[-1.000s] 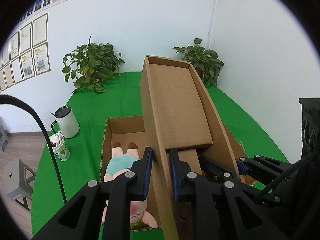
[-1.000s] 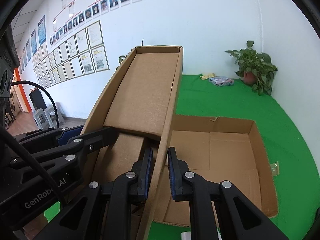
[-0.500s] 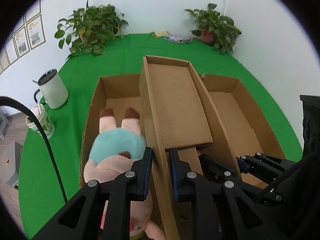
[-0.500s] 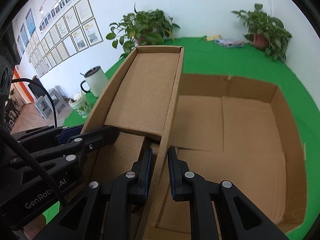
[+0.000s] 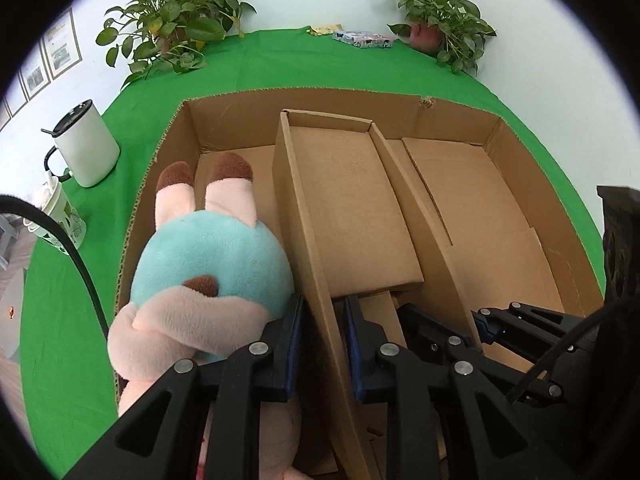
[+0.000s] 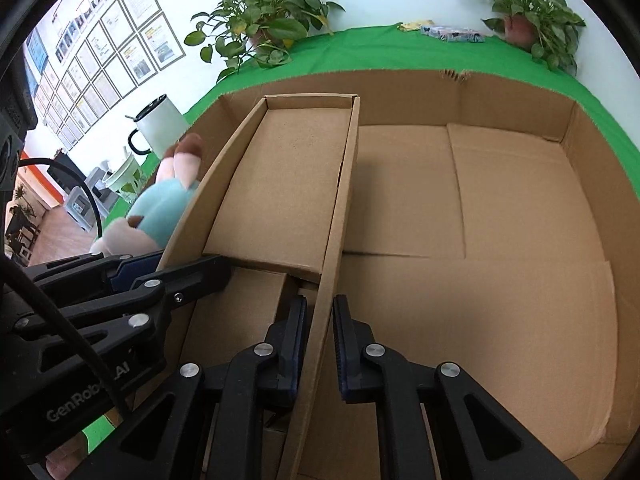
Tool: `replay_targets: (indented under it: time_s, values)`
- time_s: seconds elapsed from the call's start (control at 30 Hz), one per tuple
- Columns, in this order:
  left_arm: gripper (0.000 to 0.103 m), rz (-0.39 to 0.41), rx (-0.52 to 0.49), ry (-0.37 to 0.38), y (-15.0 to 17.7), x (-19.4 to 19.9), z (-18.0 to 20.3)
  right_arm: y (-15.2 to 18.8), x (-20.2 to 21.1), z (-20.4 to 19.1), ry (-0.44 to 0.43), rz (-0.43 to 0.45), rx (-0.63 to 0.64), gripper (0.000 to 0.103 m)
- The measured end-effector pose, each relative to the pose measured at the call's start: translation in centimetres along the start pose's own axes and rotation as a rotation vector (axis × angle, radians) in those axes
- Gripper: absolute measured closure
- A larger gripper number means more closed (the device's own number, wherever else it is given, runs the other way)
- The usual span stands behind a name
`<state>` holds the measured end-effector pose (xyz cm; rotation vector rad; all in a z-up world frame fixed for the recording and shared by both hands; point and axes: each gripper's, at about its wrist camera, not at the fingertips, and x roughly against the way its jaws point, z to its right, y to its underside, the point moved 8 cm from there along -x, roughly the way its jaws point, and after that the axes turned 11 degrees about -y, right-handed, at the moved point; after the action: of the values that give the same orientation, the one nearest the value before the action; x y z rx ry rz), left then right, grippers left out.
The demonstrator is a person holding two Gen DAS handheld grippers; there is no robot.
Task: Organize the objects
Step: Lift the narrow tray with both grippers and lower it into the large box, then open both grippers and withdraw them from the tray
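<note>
Cup [image 5: 56, 216]: far left on the green cloth [image 5: 280, 60], well clear of the box.
Mug [image 5: 86, 144]: white, dark lid, just behind the cup.
Plush [image 5: 208, 264]: lying in the left part of the big box [image 5: 320, 98], brown feet toward the far wall, teal middle up.
Left gripper [image 5: 323, 346]: straddling the tray's left wall, jaws easing apart right now; the gap looks a touch wider than the card, so the pads no longer seem to press.
Tray [image 5: 352, 200]: a narrow cardboard tray, standing inside the big box between the plush and the bare right half.
Right gripper [image 6: 320, 344]: clamped tight on the tray's right wall, pads against the card.
Plants [image 5: 176, 36]: two pots at the back, a small packet [image 5: 362, 39] between them.
</note>
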<state>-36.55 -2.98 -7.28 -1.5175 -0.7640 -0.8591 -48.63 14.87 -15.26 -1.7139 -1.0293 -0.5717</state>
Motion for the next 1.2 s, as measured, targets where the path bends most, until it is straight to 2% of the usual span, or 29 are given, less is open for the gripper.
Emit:
replay_targets:
  time_s: [0.07,0.13,0.27,0.5,0.73,0.8,0.83,0.87,0.9,0.93,0.97,1.03,1.1,1.13,1.2]
  values:
    - [0.082,0.026,0.024,0.037,-0.1,1.3,-0.6,0.0,-0.1,-0.5,0.013,-0.002,0.023,0.095]
    - [0.082,0.097,0.043,0.023,-0.5,3.3,-1.5,0.4,-0.4,-0.5,0.086,-0.022,0.035,0.094]
    - [0.082,0.188,0.073,0.022,-0.6,6.2,-3.4,0.7,-2.1,-0.1,0.111,-0.056,-0.005,0.094]
    - [0.082,0.199,0.117,-0.011,0.8,6.5,-6.8,0.8,-3.8,-3.0,0.172,-0.091,0.076,0.093]
    - [0.082,0.226,0.127,0.001,2.0,6.9,-7.5,0.8,-4.0,-3.9,0.152,-0.109,0.093,0.088]
    - [0.076,0.245,0.119,-0.005,2.4,7.3,-7.3,1.0,-3.5,-3.6,0.139,-0.103,0.083,0.085]
    - [0.068,0.252,0.113,-0.013,2.5,7.5,-7.1,0.9,-3.4,-3.5,0.135,-0.097,0.078,0.084]
    - [0.062,0.264,0.108,-0.018,2.6,7.8,-6.9,1.3,-2.3,-2.9,0.130,-0.082,0.078,0.078]
    - [0.060,0.273,0.105,-0.019,2.8,8.0,-6.8,1.2,-1.6,-2.8,0.132,-0.062,0.081,0.072]
    - [0.058,0.281,0.104,-0.019,2.9,8.2,-6.7,1.0,-0.9,-2.8,0.137,-0.037,0.086,0.057]
    - [0.058,0.286,0.101,-0.018,3.1,8.4,-6.5,0.9,-0.1,-2.8,0.134,-0.016,0.091,0.048]
    - [0.057,0.291,0.096,-0.021,3.2,8.7,-6.4,0.9,1.8,-3.0,0.124,0.021,0.104,0.044]
    - [0.057,0.305,0.087,-0.033,3.4,9.0,-6.1,1.2,3.9,-3.0,0.139,0.054,0.127,0.036]
    - [0.057,0.317,0.080,-0.046,3.6,9.3,-5.9,1.3,4.8,-3.2,0.152,0.072,0.142,0.032]
    - [0.056,0.351,0.065,-0.089,3.8,10.0,-5.3,2.2,7.4,-3.2,0.185,0.109,0.171,0.030]
